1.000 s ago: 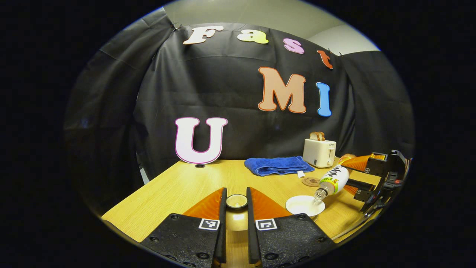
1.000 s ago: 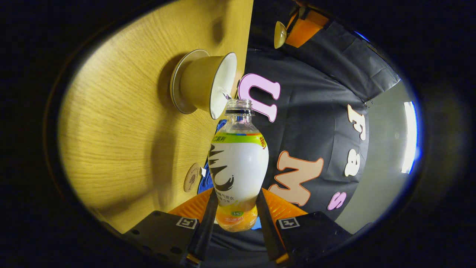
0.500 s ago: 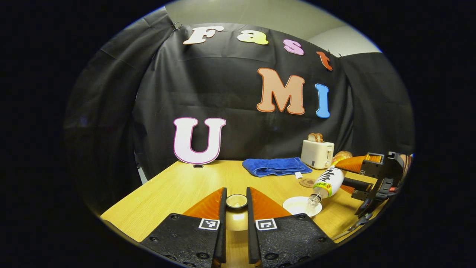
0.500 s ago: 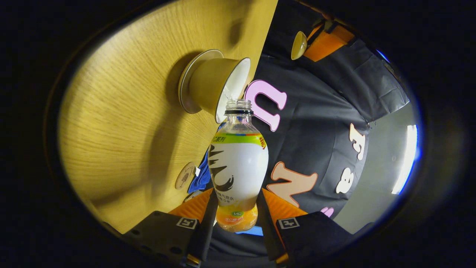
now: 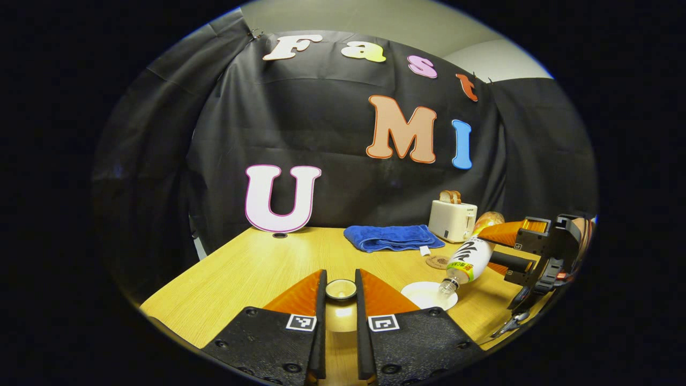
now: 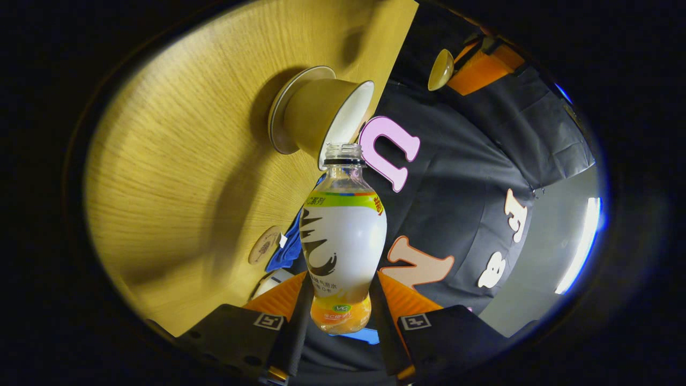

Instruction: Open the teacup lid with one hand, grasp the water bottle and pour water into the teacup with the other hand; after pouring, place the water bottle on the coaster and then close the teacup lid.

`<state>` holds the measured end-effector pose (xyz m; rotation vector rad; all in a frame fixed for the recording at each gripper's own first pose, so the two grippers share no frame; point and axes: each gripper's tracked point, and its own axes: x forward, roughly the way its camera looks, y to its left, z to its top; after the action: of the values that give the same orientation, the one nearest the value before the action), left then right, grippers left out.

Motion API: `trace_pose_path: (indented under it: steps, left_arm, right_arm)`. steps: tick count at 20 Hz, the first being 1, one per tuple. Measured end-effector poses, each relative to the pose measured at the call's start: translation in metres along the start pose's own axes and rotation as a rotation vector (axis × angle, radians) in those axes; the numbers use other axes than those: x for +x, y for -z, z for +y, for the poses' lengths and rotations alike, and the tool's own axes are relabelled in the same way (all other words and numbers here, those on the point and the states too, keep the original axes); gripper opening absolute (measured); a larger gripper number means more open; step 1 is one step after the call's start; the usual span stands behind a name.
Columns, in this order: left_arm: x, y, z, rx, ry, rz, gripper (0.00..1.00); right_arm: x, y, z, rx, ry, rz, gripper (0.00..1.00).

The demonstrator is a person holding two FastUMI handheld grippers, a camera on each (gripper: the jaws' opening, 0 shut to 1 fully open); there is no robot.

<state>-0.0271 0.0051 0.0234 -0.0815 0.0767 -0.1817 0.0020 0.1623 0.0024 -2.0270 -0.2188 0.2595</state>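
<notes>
The wooden counter (image 5: 257, 268) carries everything, with a folded blue towel (image 5: 394, 237) near its far edge and a white toaster (image 5: 453, 220) with bread in it beside the towel toward the far right corner. The left hand-held gripper (image 5: 341, 292) is held above the counter's near edge, its fingers closed on the small teacup lid (image 5: 341, 289). The right hand-held gripper (image 6: 336, 300) clamps the lower body of the water bottle (image 6: 343, 241), which is tilted neck-down with its open mouth just over the rim of the teacup (image 6: 327, 120). The teacup stands uncovered on its saucer (image 6: 284, 107) toward the counter's right edge. A round coaster (image 5: 438, 262) lies bare between the teacup and the towel.
</notes>
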Motion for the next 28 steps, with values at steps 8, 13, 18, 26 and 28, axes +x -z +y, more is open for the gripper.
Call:
trace_pose_path:
  steps: [8,13,18,26,28]
  left_arm:
    - [-0.001,-0.004,-0.003,0.028,0.003,0.000,0.20]
    - [0.004,-0.001,-0.009,0.048,0.005,0.017,0.20]
    - [0.011,0.001,-0.024,0.056,0.029,0.030,0.20]
    - [0.027,0.008,-0.055,0.076,0.087,0.061,0.20]
    - [0.033,0.013,-0.066,0.077,0.109,0.075,0.20]
  right_arm:
    - [-0.006,-0.003,0.033,0.327,-0.136,0.048,0.64]
    - [-0.016,-0.010,0.054,0.587,-0.224,0.067,0.63]
    - [-0.019,-0.017,0.066,0.776,-0.296,0.064,0.63]
    - [-0.020,-0.012,0.042,1.105,-0.327,0.032,0.63]
    - [-0.028,-0.007,0.039,1.216,-0.336,0.018,0.63]
